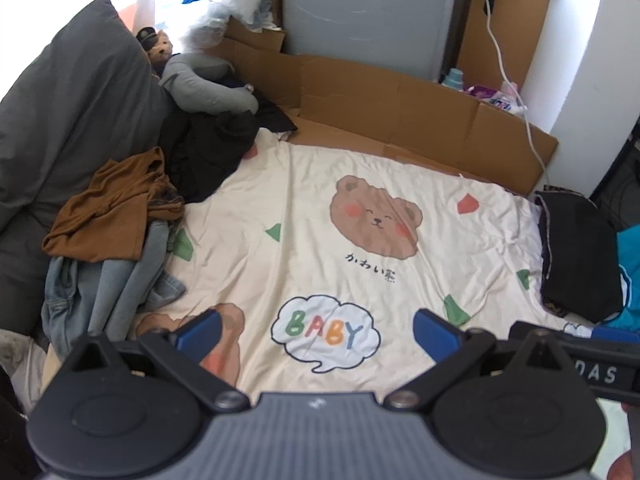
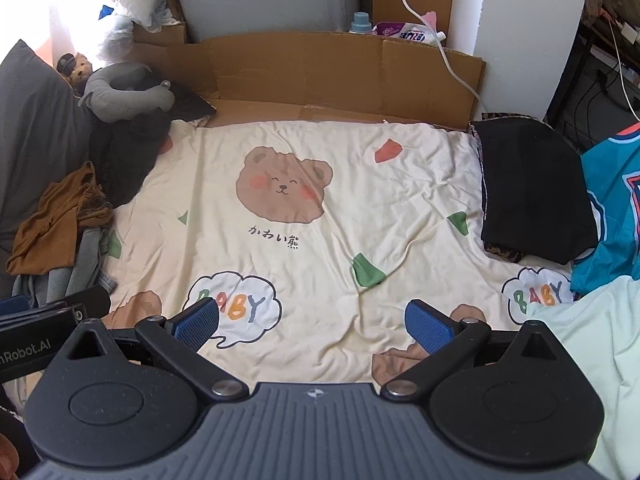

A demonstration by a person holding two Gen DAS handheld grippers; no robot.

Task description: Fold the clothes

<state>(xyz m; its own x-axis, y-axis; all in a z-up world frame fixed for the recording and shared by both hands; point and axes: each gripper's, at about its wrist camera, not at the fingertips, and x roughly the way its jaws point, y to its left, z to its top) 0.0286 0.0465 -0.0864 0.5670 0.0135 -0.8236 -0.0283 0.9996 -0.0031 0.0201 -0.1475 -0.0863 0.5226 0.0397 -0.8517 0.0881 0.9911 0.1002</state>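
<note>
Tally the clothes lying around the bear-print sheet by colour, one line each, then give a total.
Brown: 1, the brown top on the left pile.
Denim blue: 1, the jeans under it.
Black: 2, the loose black garment at left and the folded black garment at right.
Teal: 1, the teal jersey.
Pale green: 1, the pale green shirt.
Total: 6 visible; the piles may hide more.

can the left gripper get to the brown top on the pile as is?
Probably yes. The left gripper has its jaws open and empty, and the brown top lies uppermost on the heap, over the jeans, with nothing covering it. Only bare bedsheet lies between.
</note>
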